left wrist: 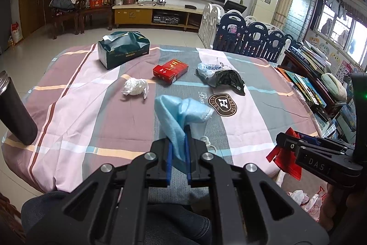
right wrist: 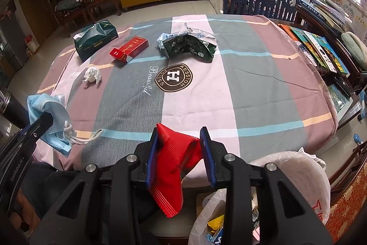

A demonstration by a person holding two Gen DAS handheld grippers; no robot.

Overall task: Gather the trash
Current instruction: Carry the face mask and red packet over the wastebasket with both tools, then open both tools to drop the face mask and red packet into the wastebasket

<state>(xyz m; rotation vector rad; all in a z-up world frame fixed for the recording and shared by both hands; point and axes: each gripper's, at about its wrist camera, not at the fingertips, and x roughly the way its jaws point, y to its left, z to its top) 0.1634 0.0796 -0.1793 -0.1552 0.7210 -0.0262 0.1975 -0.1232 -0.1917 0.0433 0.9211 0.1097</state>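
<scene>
Blue face mask (left wrist: 181, 116) pinched in near-closed left jaws, red wrapper (right wrist: 174, 153) clamped between part-open right jaws.

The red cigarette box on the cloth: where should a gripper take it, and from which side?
Grip the red cigarette box across its two long side edges, coming from above. It lies flat on the tablecloth and clear of the tissue pack and crumpled tissue, so the narrow width probably fits the jaws best.

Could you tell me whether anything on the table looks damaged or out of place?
Yes: the dark green snack bag lies torn open and crumpled beyond the round logo, and a crumpled white tissue sits loose on the tablecloth.
</scene>
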